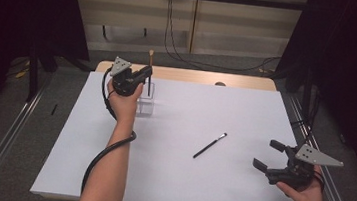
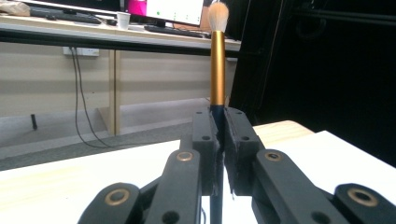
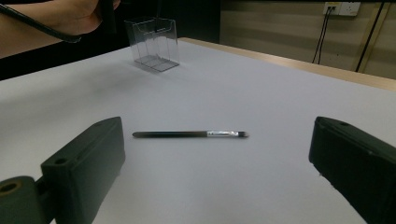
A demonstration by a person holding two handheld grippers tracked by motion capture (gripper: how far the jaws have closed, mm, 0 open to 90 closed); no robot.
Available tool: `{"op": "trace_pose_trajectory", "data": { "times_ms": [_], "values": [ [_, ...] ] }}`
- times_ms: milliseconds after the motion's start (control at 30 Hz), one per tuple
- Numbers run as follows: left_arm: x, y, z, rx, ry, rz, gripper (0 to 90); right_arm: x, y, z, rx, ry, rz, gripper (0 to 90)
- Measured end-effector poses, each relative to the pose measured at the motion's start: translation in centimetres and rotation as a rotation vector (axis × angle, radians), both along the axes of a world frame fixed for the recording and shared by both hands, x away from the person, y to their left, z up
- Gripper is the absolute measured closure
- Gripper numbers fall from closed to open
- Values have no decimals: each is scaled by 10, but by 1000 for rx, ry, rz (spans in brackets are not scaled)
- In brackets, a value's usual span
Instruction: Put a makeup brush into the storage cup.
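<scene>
I have the left gripper pinched tight on the dark handle of a makeup brush, held upright with its bristles on top, right above the clear plastic holder at the far left of the table. The brush looks light, stiff and slick along its gold collar, so low on the handle seems the best hold, and the thin holder could tip if nudged. My right gripper hangs spread wide and empty, well right of the holder, facing a thin brush lying flat between them.
</scene>
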State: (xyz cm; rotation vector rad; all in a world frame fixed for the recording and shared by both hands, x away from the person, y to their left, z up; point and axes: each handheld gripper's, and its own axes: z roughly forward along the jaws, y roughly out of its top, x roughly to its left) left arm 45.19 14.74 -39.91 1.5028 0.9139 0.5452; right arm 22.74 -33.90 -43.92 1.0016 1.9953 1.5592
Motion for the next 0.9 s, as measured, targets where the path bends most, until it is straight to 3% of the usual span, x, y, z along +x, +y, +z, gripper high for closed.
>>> {"op": "trace_pose_trajectory", "data": {
  "times_ms": [900],
  "values": [
    [-7, 1, -17, 5, 22, 8, 840, 0, 1, 1, 0, -6, -4, 31]
  ]
}}
